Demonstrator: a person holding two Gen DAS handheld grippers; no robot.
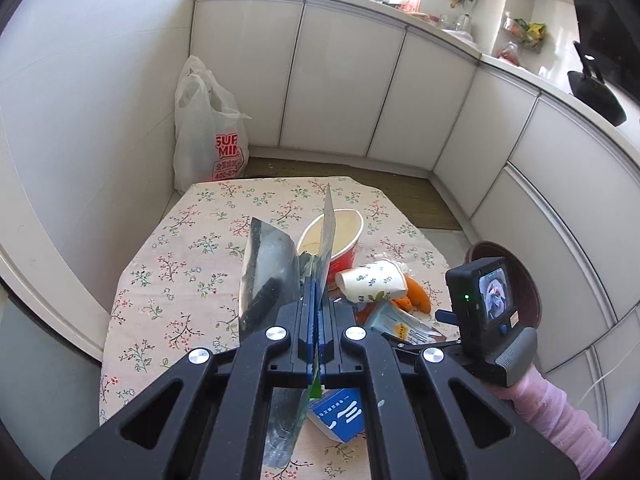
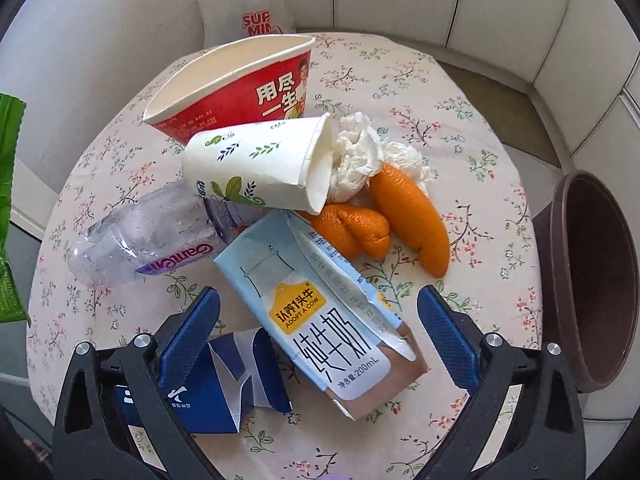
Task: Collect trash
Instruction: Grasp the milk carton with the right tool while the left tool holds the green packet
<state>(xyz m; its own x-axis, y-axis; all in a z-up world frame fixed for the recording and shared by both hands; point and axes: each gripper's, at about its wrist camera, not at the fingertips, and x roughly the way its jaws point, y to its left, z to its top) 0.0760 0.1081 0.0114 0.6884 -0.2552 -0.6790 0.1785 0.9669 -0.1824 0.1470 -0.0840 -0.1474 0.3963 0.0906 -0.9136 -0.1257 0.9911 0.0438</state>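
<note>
A milk carton (image 2: 340,320) is framed nearest, lying flat on the counter (image 2: 472,128) between the wide-open, empty jaws of the right gripper (image 2: 320,332), which is pitched steeply down over it. The carton is judged light, crushable, a bit slick; a grip across its narrow sides is suggested. A torn blue box (image 2: 216,392) is beside it, with a crushed bottle (image 2: 148,236), paper cup (image 2: 260,164), orange peels (image 2: 384,220) and noodle cup (image 2: 236,88) beyond. A brown bin (image 2: 592,280) stands at the counter's right edge. A thin foil wrapper (image 1: 268,272), floppy, is pinched in the fully shut jaws of the left gripper (image 1: 318,300), held up above the counter.
</note>
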